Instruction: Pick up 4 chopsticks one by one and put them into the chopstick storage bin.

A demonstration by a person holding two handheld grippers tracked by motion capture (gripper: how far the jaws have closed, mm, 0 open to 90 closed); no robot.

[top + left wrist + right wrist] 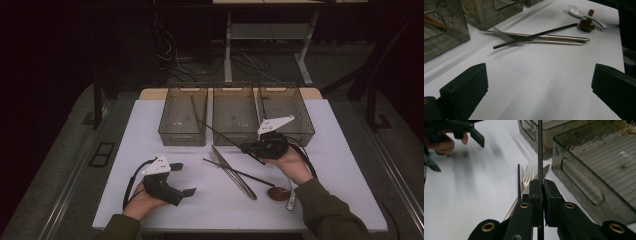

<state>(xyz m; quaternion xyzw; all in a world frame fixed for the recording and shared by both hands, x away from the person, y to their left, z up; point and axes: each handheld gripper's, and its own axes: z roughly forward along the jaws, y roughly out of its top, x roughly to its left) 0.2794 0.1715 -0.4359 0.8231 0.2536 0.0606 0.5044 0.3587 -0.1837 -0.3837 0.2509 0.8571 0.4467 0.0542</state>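
My right gripper point(248, 148) point(542, 187) is shut on a thin black chopstick point(220, 132) point(540, 150). It holds the stick above the table, and the stick's far end points at the left of three smoked plastic bins point(183, 131). A second black chopstick point(235, 170) point(534, 36) point(519, 180) lies across a steel fork point(509, 37) point(529, 173) and knife point(554, 37) at the table's middle. My left gripper point(184, 179) point(539, 92) rests open at the front left with nothing between its jaws.
The left bin has wooden chopsticks point(194, 112) in it. The middle bin point(235, 131) and right bin point(295, 131) stand beside it along the back of the white table point(150, 150). A brown spoon point(278, 193) point(586, 25) and a white spoon point(291, 197) point(576, 11) lie at the front right.
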